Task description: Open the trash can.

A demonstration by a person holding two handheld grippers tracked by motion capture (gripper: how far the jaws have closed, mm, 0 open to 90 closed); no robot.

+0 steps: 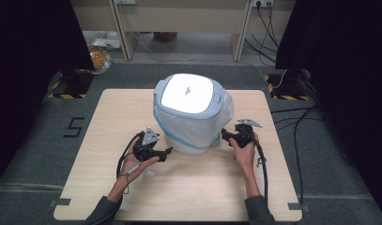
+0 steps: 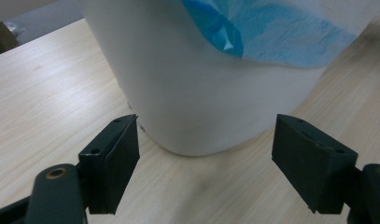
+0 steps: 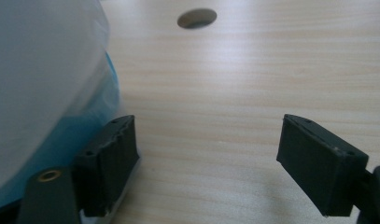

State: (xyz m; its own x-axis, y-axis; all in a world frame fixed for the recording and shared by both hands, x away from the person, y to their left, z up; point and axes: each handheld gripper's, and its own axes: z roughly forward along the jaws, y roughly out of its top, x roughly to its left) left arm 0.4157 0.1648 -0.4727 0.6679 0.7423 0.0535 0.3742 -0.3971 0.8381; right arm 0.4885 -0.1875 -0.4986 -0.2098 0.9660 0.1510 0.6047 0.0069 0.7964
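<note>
A white bin [image 1: 191, 112] with a pale grey lid [image 1: 187, 93] stands in the middle of the wooden table [image 1: 198, 187]. A thin plastic bag with a blue band [image 1: 179, 136] drapes over its sides. My left gripper [image 1: 169, 151] sits low at the bin's front left, open, its jaws facing the bin's white base [image 2: 201, 93] with nothing between them; the blue band [image 2: 271, 32] hangs above. My right gripper [image 1: 224, 136] is at the bin's right side, open [image 3: 209, 126]. Its left jaw lies against the bag's hanging edge [image 3: 43, 84]; bare wood shows between the jaws.
A round hole [image 3: 197, 17] is cut in the tabletop beyond my right gripper. Black stands flank the table at the back left [image 1: 71, 79] and back right [image 1: 292, 82]. Cables [image 1: 296, 126] trail over the floor at the right. A desk frame [image 1: 179, 18] stands behind.
</note>
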